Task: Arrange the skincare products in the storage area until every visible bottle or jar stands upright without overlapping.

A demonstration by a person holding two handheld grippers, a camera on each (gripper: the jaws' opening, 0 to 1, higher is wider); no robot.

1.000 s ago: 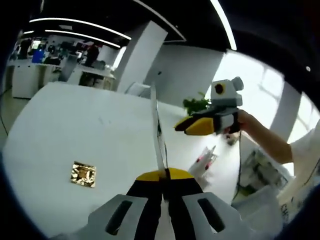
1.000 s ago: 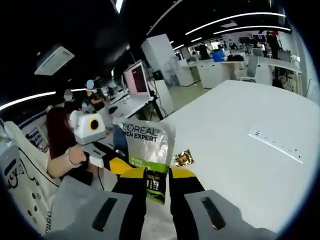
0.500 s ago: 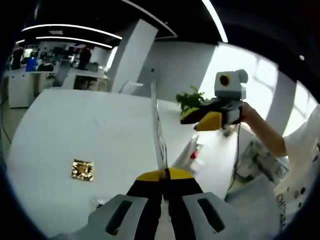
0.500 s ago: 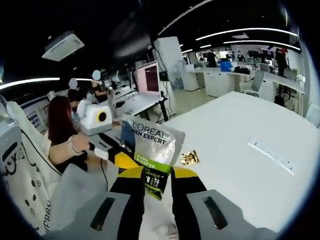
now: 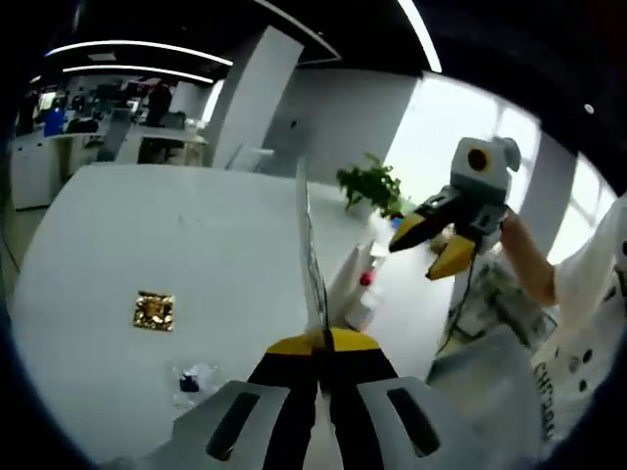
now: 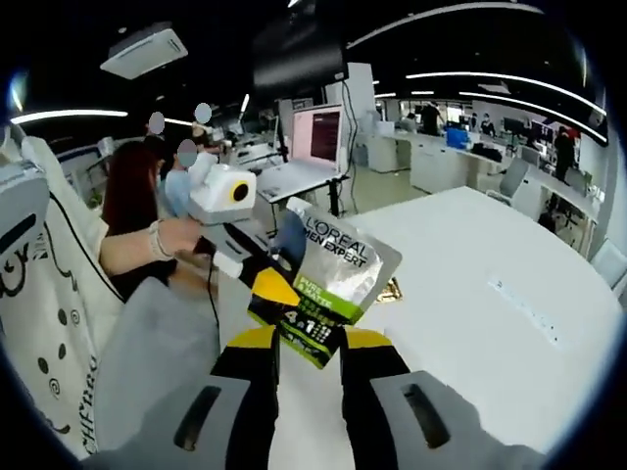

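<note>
Clearly the left gripper [image 5: 321,345] has its jaws closed on a silver sachet [image 5: 310,257], which stands edge-on in the left gripper view as a thin tall sliver rising from between the yellow jaw tips. From the right gripper view the same sachet [image 6: 338,284] shows its face, silver with a green band and dark lettering, tilted, its lower corner pinched by the left gripper [image 6: 269,294] coming in from the left with a hand [image 6: 176,238] behind it.

The right gripper [image 6: 306,338] sits just below the sachet with its jaws apart; whether they touch the sachet's bottom edge cannot be told. In the left gripper view the right gripper [image 5: 439,245] hangs in the air at the right, well above the bench [image 5: 147,235], its two yellow jaws spread and nothing between them.

On the white bench lie a small gold square packet [image 5: 154,311], well apart to the left of the sachet, a small clear item with a blue part [image 5: 194,380] near the left gripper's body, and a white bottle with a red part [image 5: 364,294] just right of the sachet. A potted plant [image 5: 370,186] stands at the bench's far edge. Most of the bench top to the left is open white surface; its right edge runs close beside the person's white printed clothing [image 5: 549,362].
</note>
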